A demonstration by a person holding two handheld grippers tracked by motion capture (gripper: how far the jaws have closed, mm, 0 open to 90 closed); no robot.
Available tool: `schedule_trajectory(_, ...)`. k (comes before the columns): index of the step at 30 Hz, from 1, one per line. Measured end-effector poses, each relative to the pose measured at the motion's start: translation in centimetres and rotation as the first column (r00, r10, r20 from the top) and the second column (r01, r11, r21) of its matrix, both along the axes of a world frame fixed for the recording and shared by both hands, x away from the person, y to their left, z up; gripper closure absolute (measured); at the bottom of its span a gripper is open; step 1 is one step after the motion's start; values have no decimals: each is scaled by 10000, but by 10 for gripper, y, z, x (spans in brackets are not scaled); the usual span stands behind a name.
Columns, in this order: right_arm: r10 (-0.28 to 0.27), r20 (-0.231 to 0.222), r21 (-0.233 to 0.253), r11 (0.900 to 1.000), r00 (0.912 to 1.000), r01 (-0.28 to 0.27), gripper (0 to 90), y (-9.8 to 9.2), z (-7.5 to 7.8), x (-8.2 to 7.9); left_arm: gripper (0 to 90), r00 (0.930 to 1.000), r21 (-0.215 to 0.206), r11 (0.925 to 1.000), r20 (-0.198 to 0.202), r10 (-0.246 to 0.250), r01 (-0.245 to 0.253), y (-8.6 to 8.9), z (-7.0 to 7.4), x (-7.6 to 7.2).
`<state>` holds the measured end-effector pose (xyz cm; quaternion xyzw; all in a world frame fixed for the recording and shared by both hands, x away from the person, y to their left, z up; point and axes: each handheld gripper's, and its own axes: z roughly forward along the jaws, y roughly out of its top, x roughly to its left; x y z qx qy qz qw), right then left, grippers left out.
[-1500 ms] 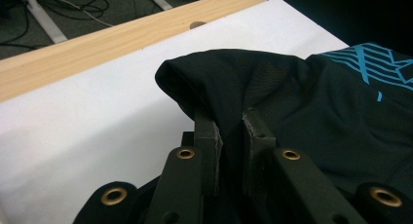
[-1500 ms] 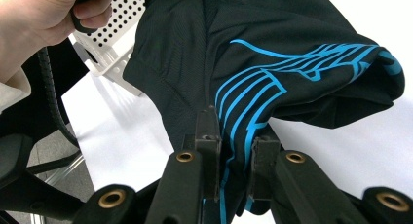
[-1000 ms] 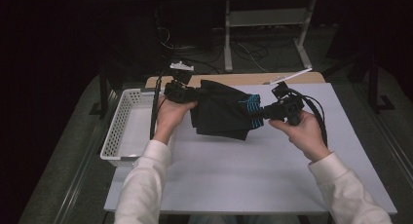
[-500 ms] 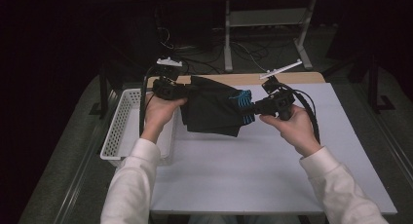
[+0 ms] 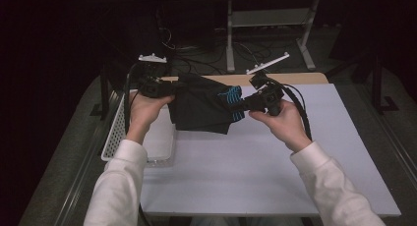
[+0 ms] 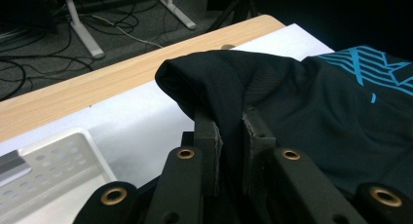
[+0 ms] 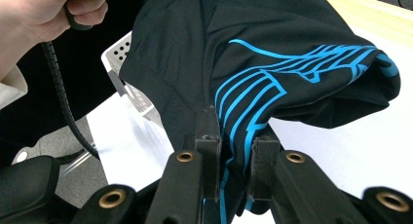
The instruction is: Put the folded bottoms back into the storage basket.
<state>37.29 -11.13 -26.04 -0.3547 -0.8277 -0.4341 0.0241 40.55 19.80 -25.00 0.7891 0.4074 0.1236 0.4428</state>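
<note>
While the folded black fabric garment with bright blue line print [image 5: 204,108] hung in the air above the far part of the white table surface [image 5: 255,177], each of its ends was pinched by a hand-held tool. The left gripper [image 5: 169,88] had its jaws closed on a plain black fold of the cloth, seen bunched between its pads [image 6: 214,141] in the left gripper view. The right gripper [image 5: 241,104] was clamped on the printed end, the blue stripes running down between its pads [image 7: 208,131] in the right gripper view.

The garment's long axis ran roughly left to right across the table, from one tool to the other, with the blue-printed end pointing toward the person's right hand [image 5: 278,123] and the plain end toward the left hand [image 5: 142,108]. Its lower edge sagged toward the table on the near side, and the left end sat close above the white perforated plastic basket [image 5: 115,132] at the table's left edge.

The likeliest trouble appeared to be slippage: each tool seemed to hold only a narrow bite of thick, layered cloth, so any pull apart or quick swing could have drawn a layer free and let the fold open. A low pass to the left might also have snagged the drooping edge on the basket's rim.
</note>
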Motion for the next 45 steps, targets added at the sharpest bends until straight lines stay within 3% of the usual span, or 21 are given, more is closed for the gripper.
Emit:
schedule_trajectory(24,416,45,-52,9991,9991,-416,778,45,12,6,790,9982,-107,9982,159,586,-585,44,11,-11)
schedule_trajectory(45,865,129,-117,9962,9962,-863,778,84,18,10,790,9925,-196,9925,201,1207,-1203,81,14,-19)
